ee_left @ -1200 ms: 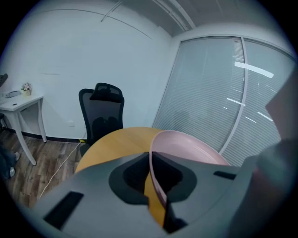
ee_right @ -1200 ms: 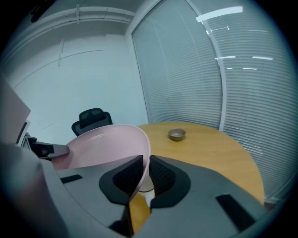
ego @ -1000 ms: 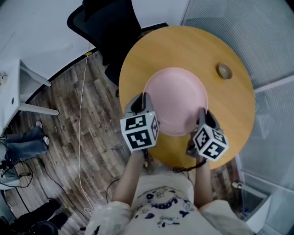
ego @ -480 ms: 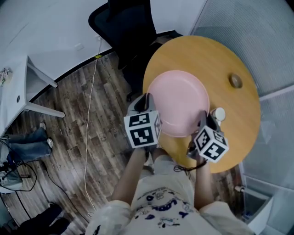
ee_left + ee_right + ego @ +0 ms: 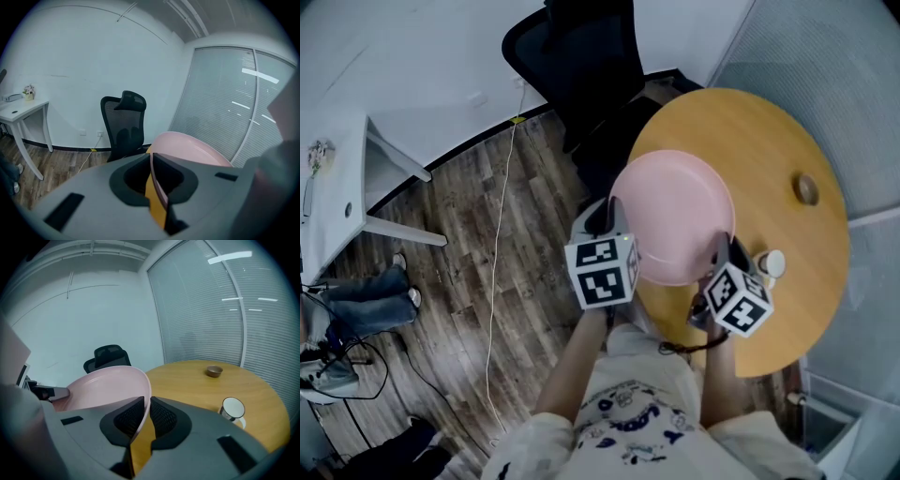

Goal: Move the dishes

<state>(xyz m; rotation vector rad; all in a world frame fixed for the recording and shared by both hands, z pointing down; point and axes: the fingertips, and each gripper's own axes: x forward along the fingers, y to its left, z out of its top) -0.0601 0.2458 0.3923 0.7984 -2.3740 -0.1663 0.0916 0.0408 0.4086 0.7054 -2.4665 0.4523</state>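
1. The pink plate [image 5: 675, 216] has shifted and now overhangs the counter [image 5: 769, 141] edge by the left tongs [image 5: 602, 220].
2. Left tongs and right tongs [image 5: 721, 248] are each clamped on opposite rims of the plate.
3. A cup [image 5: 769, 264] stands just right of the right tongs.

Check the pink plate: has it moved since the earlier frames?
Yes. The pink plate has shifted left across the round table, and now overhangs its left edge.

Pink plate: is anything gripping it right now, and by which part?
Both grippers hold the pink plate by its rim: the left gripper pinches its left edge, the right gripper its right edge.
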